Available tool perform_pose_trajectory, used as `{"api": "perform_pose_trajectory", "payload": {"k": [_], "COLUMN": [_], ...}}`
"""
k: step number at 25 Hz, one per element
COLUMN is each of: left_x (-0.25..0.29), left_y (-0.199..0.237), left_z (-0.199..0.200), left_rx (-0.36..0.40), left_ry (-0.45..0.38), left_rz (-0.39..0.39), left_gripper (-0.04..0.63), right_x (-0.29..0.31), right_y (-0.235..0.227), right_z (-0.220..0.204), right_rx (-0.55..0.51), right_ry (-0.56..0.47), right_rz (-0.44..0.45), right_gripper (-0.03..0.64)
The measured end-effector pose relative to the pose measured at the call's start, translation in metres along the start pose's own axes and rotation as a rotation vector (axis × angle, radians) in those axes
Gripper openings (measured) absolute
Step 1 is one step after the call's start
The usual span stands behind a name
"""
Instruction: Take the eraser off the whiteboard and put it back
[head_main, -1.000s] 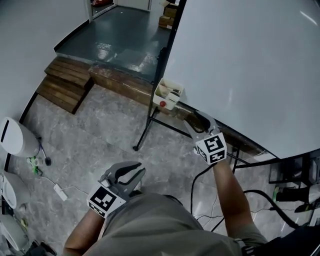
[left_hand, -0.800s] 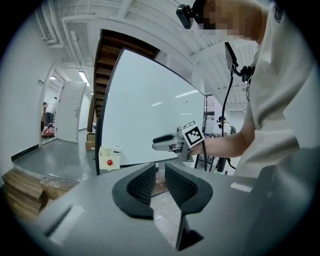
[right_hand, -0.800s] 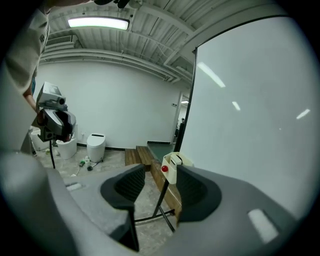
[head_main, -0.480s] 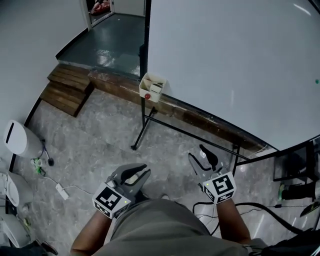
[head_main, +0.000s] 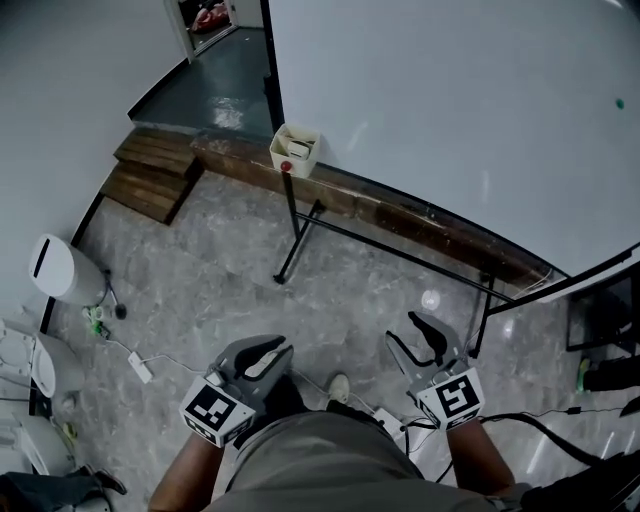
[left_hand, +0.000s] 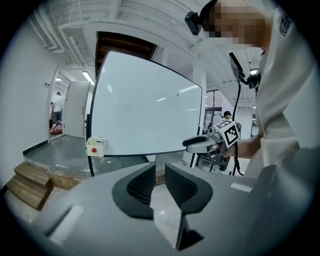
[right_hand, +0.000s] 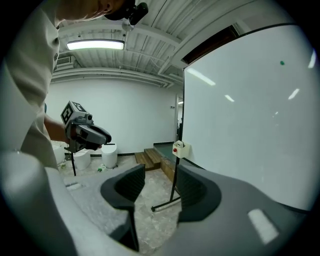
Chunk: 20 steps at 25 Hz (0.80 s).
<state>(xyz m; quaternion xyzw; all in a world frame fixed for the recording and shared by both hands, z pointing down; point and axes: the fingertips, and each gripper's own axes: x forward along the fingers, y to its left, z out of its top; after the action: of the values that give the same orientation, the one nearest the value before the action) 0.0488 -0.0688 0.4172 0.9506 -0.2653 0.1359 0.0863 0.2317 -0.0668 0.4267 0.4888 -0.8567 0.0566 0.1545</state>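
The whiteboard (head_main: 450, 120) fills the upper right of the head view. A cream box (head_main: 296, 148) with a red dot hangs at its lower left corner; I cannot make out an eraser in it. Both grippers are held low by the person's body, far from the board. My left gripper (head_main: 262, 357) has a narrow gap between its pads and nothing in it. My right gripper (head_main: 425, 340) stands open wider and is empty. The left gripper view shows the board (left_hand: 145, 105), the box (left_hand: 95, 146) and the right gripper (left_hand: 200, 144). The right gripper view shows the box (right_hand: 180, 148).
The board's black stand leg (head_main: 300, 235) runs down to the stone floor. Wooden steps (head_main: 155, 175) lie at the upper left. A white bin (head_main: 62, 270) and a power strip (head_main: 140, 367) with cables sit at the left. A small green dot (head_main: 619, 103) marks the board.
My right gripper has drawn back from the board's lower edge to beside the body, its jaws empty. The person has stepped away, so the board and box look farther off.
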Motion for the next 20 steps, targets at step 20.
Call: {"api": "perform_pose_trajectory", "payload": {"k": [20], "left_x": [-0.199], "left_y": [-0.026], "left_z": [-0.038], "left_rx": [0.001], "left_ry": [-0.092], "left_rz": [-0.133], "left_gripper": [0.064], "right_x": [-0.060], "right_y": [0.229], "right_z": [0.044], "right_rx": [-0.024], "right_ry": [-0.062], "right_rz": [-0.104], "right_gripper": [0.190]}}
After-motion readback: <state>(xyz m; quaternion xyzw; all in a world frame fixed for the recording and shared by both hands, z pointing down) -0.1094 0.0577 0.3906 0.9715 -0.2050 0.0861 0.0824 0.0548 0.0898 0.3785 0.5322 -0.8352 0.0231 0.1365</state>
